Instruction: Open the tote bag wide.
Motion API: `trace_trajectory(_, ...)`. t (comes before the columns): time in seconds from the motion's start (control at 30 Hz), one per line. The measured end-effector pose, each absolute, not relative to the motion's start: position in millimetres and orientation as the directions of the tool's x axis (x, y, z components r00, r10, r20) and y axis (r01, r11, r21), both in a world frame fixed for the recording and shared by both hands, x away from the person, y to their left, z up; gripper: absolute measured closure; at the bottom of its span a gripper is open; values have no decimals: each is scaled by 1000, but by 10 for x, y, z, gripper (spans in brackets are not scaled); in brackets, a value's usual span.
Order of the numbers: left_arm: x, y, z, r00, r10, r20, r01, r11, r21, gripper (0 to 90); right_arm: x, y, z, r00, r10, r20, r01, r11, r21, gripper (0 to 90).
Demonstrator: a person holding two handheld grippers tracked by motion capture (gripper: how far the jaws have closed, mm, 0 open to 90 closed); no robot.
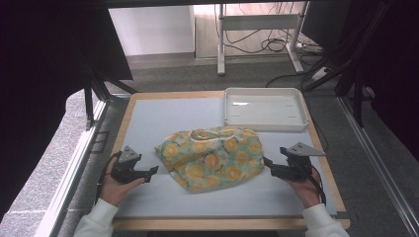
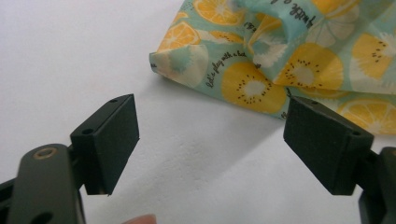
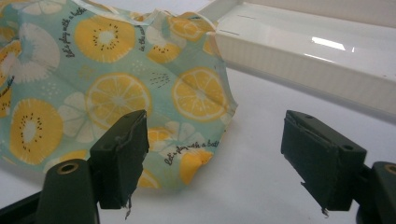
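Cloth: crumpled teal fruit-print fabric (image 1: 212,157) lies mid-table, at 6 o'clock of the white plastic tray (image 1: 265,109).
Your left gripper (image 1: 153,171): jaws spread, empty, just short of the cloth's 9 o'clock edge.
Your right gripper (image 1: 267,162): jaws spread, empty, at its 3 o'clock edge.
Room: bare grey mat (image 1: 163,113) surrounds the cloth.

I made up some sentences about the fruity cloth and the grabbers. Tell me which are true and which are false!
1. The fruit-print cloth lies crumpled on the table. True.
2. The left gripper is squeezing the cloth. False: its jaws stand open, apart from the cloth.
3. The white tray holds the cloth. False: the cloth lies in front of the tray.
4. The right gripper is open near the cloth's edge. True.
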State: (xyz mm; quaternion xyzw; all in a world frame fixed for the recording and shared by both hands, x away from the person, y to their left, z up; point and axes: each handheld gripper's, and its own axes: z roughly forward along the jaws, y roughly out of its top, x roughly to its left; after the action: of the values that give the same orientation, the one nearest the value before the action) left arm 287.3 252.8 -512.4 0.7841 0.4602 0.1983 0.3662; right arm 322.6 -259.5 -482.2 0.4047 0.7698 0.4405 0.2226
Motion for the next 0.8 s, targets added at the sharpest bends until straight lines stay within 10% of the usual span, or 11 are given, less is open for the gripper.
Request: trace_trajectory(0.8,2852,2582,-5128,491,869,-57,578,-277,768,311,3228,-2648,-4882,-555,832,-7,424,290,858,275)
